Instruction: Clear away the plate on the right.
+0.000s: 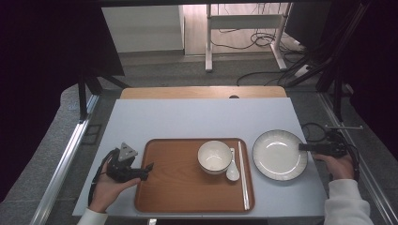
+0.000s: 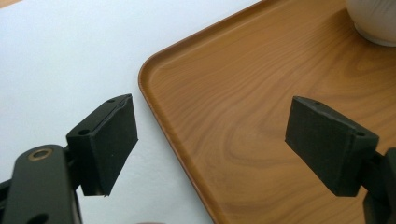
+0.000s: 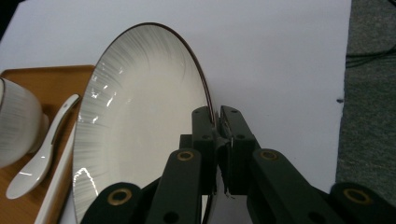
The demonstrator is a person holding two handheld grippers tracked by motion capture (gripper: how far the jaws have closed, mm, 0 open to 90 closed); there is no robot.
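gripping the plate (image 3: 140, 121) by its rim with my right gripper (image 3: 217, 122), jaws clenched on the edge nearest my hand. the plate lies on the white table (image 1: 187, 117), just right of the tray (image 1: 183, 187), close to it. my left gripper (image 1: 149, 167) hovers at the tray's left edge, jaws released wide, one over the table, one over the wood, nothing between them. on the tray: bowl (image 1: 214, 156), spoon (image 1: 232, 171), chopsticks (image 1: 243, 173) side by side.
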